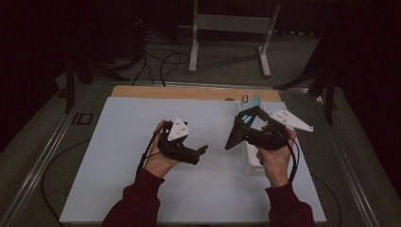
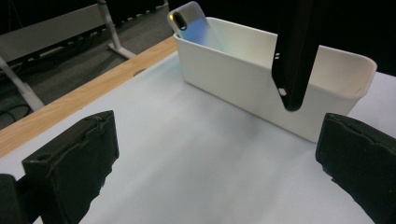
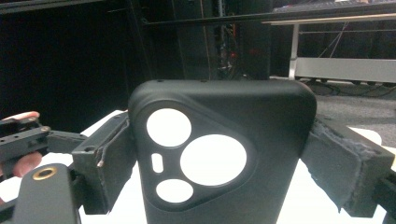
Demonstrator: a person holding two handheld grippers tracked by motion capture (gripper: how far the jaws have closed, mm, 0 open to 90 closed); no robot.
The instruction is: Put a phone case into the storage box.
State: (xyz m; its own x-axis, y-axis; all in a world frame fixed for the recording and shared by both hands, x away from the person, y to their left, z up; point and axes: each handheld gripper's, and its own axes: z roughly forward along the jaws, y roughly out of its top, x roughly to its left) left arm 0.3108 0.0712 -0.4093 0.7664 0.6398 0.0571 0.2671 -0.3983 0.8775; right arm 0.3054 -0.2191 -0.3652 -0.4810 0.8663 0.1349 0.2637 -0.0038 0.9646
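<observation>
Right gripper (image 3: 219, 154): your jaws clamp the black rubbery phone case (image 3: 219, 154).
Left gripper (image 2: 215, 172): your jaws spread apart, empty.
Case: above the white plastic tub (image 2: 243, 79).

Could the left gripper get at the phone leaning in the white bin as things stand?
Probably yes: the left gripper is open and empty, and the phone sticks up above the white bin rim at its far end. The held black phone case hangs nearer.

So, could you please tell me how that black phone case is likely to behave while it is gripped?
The black phone case is an empty shell with open camera cutouts, so probably light. It looks thin, so it may flex under the squeeze of the right hand-held gripper. Its matte finish against the foam pads suggests little slipping. Held over the white bin, it seems unlikely to break if dropped.
</observation>
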